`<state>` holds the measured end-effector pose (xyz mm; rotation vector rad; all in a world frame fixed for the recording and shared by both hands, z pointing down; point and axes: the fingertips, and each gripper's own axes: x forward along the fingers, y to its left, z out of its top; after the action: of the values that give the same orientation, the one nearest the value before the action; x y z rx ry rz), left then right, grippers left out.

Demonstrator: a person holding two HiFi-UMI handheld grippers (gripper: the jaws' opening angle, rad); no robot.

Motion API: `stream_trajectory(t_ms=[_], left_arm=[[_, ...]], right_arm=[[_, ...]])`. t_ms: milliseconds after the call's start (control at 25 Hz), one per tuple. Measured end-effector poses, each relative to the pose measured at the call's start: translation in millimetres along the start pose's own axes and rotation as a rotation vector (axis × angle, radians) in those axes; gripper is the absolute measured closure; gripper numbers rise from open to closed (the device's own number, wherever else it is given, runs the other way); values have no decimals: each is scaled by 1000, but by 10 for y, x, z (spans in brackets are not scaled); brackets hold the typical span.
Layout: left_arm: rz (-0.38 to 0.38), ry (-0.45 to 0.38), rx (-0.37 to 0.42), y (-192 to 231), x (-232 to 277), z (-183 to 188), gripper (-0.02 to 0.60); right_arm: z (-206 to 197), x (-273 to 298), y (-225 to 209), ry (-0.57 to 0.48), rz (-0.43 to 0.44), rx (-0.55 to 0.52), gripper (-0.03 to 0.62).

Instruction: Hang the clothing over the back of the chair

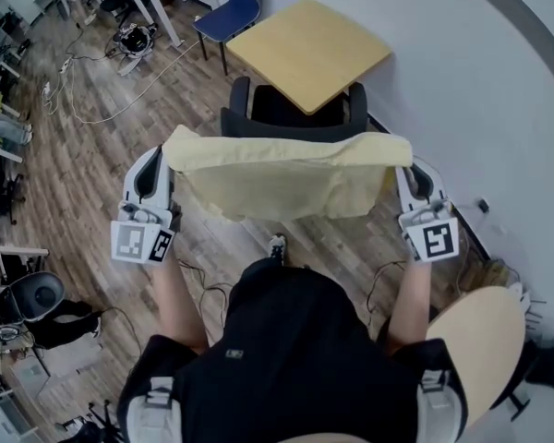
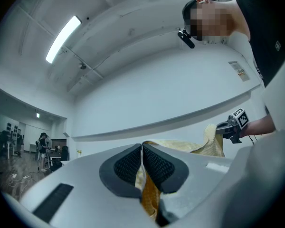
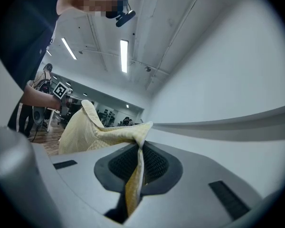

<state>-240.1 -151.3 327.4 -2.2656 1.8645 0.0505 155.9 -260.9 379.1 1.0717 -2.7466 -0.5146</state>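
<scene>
A pale yellow garment hangs stretched between my two grippers, just in front of the black chair's back. My left gripper is shut on the garment's left corner, and its own view shows the cloth pinched between the ribbed pads. My right gripper is shut on the right corner, with the cloth clamped in its jaws. The garment's lower part droops towards me and hides the chair's seat. In the left gripper view the right gripper shows far off, holding the garment's other end.
A light wooden table stands behind the chair. A blue chair and white table legs are at the back left, with cables on the wood floor. A round wooden stool is at my right. The grey wall runs along the right.
</scene>
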Motion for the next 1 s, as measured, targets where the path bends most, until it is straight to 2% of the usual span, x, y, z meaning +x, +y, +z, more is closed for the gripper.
stream_trajectory(t_ms=[400, 800, 1000], left_arm=[[-40, -27, 19, 243, 465, 23, 569], [-113, -29, -25, 386, 949, -122, 569], [-148, -1, -51, 457, 1156, -346, 569]], right_arm=[[53, 380, -287, -17, -81, -13, 588], [-141, 651, -466, 42, -134, -1, 588], [-325, 803, -486, 80, -146, 11, 588]])
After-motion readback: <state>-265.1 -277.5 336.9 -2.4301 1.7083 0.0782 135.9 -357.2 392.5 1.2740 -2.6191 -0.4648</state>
